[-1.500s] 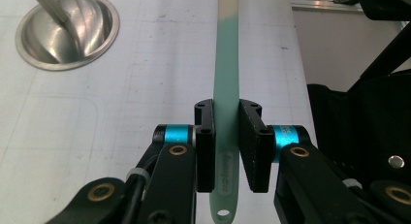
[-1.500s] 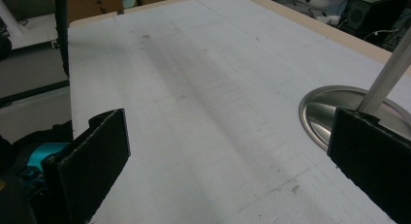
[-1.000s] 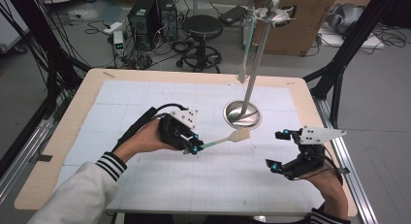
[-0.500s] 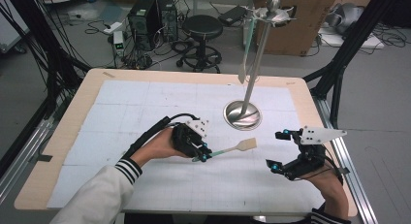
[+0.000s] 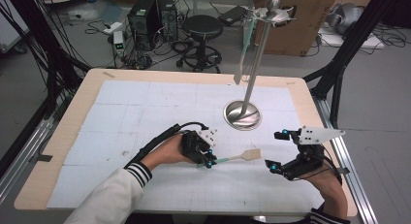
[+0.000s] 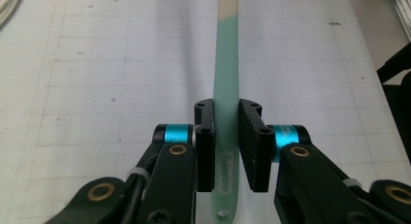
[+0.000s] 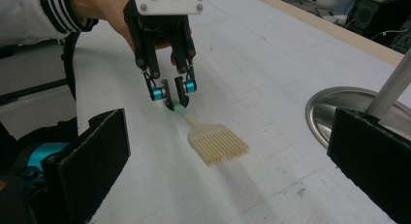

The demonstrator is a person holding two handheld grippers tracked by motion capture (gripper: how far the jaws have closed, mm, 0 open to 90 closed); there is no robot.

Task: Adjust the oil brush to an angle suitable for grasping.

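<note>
The brush (image 5: pixel 237 157) is down low over the worktop (image 5: pixel 145 112) now, pulled away from the stand (image 5: pixel 252 83), so looks like a set-down. Left gripper (image 5: pixel 207 158) jaws clamp its green handle; right gripper (image 5: pixel 281 151) waits, jaws apart.

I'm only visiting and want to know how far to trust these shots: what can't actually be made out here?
- Brush: the left gripper view cuts off its bristle head at the top edge.
- Lettering on the brush handle: too small and partly covered by the left gripper.
- Utensil hanging on the metal stand: too small in the high view to identify.
- Stand base: partly covered by the open right gripper in its own view.
</note>
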